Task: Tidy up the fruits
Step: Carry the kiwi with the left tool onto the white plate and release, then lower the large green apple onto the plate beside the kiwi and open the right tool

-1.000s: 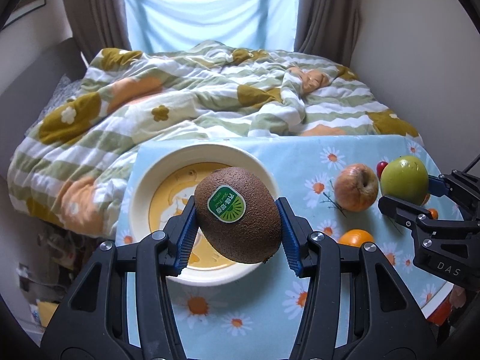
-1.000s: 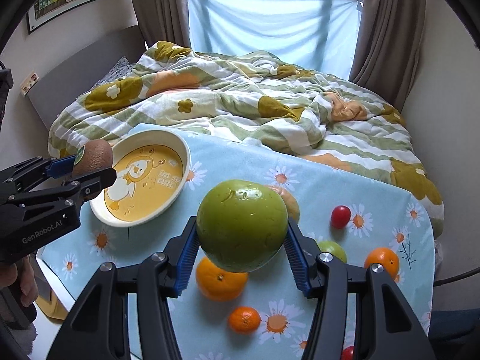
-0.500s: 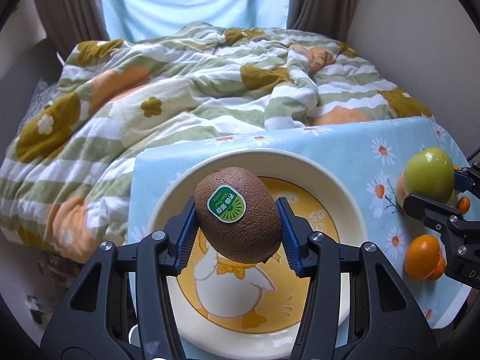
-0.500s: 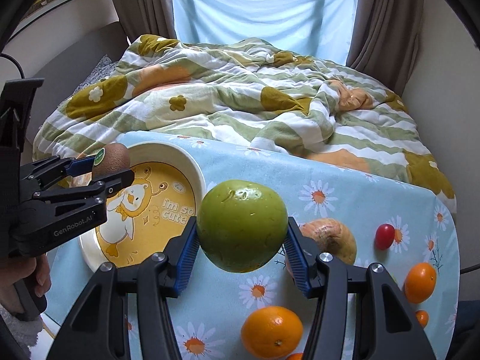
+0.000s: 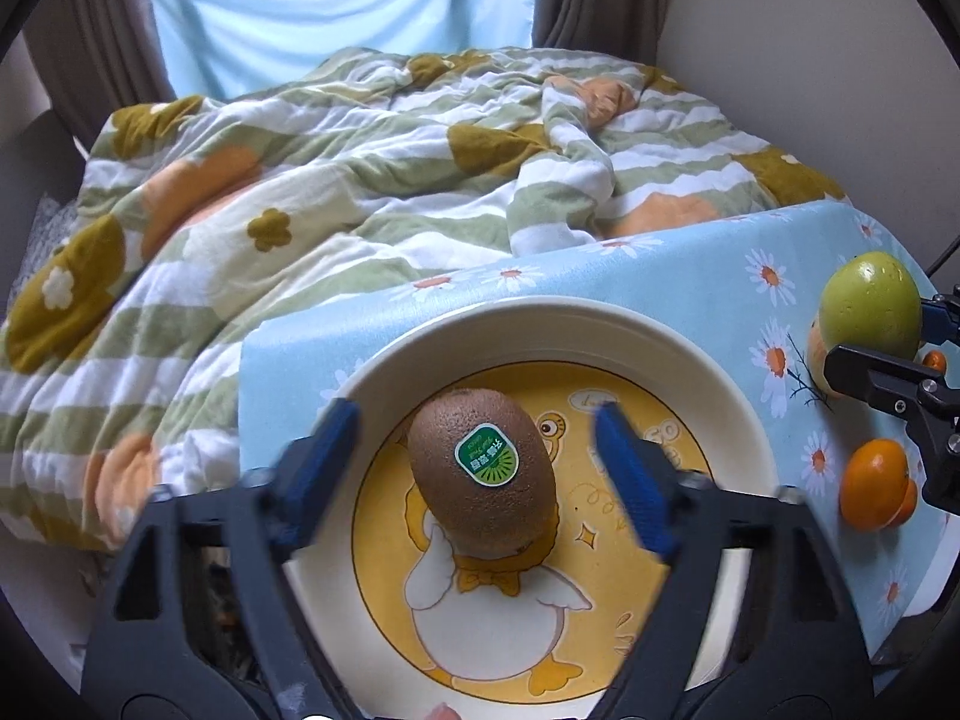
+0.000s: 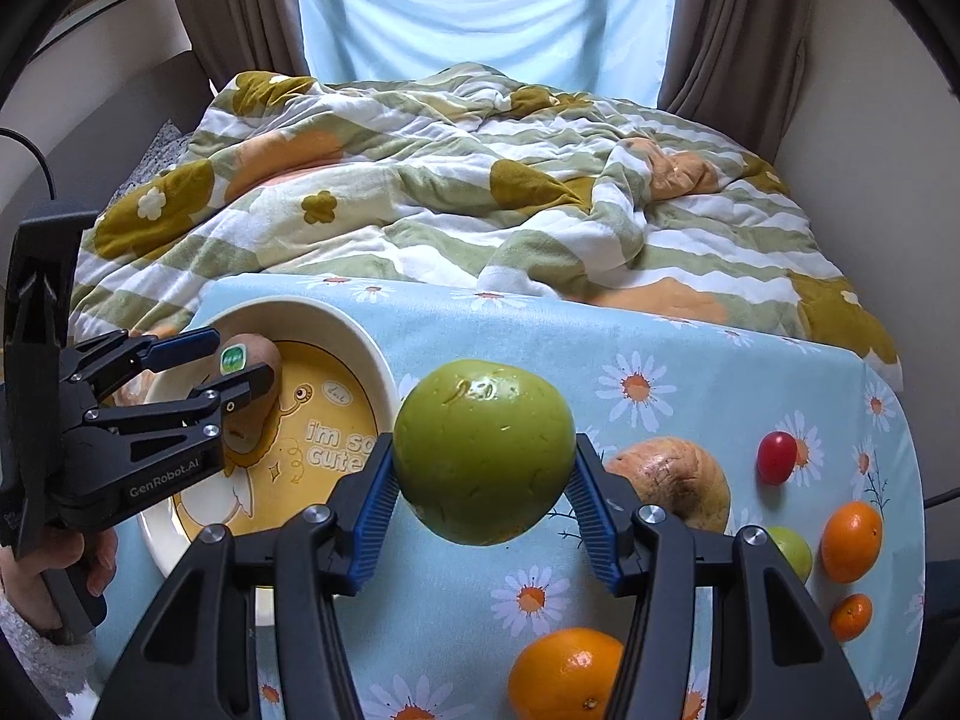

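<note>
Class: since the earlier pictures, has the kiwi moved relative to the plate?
Yes. The kiwi came from the plate's near rim to over its duck picture.

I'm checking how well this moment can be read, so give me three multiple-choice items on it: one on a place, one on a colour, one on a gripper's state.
1. Where is the kiwi?
A. in the plate with the duck picture
B. on the quilt
C. beside the red cherry tomato

2. What colour is the fruit between the right gripper's fingers?
A. orange
B. green
C. red

3. How does the left gripper stand?
A. clamped on the kiwi
B. clamped on an orange
C. open, its pads clear of the kiwi

Answers:
1 A: the kiwi stands on the yellow duck plate, inside its cream rim.
2 B: the green apple is pressed between the blue pads.
3 C: its jaws have just been opening, and both wrist views show gaps between pads and kiwi.
</note>
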Tool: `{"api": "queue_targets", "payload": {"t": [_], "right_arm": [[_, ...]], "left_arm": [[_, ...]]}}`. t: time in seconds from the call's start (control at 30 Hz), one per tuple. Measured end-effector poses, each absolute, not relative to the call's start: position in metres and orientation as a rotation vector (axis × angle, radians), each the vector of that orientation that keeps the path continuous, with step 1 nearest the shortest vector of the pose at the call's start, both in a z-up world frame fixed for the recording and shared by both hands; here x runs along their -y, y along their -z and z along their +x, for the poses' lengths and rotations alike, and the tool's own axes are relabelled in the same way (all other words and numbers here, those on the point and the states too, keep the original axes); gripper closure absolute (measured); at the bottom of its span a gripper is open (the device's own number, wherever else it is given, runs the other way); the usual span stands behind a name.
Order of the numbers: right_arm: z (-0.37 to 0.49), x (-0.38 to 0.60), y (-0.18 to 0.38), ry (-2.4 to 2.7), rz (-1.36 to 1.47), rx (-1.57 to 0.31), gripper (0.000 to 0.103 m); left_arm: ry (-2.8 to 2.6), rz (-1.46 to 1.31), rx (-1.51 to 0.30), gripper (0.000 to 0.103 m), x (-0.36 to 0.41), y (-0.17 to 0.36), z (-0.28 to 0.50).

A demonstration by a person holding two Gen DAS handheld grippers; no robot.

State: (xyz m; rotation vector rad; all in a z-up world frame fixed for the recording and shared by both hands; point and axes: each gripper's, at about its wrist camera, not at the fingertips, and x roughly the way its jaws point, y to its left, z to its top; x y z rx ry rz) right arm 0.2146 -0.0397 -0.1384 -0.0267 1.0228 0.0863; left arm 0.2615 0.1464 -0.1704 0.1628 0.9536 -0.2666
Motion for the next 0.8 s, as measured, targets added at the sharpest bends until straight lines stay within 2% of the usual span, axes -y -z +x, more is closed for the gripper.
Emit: {"api": "queue_targets", "payload": {"t": [0.8], "right_arm": [[0.232,-0.002,0.138,-0.361,-0.108,-1.018,0.052]], "left_arm": [[0.055,0.091,-0.962,0.000,-0.187,0.132,0.195]]}}
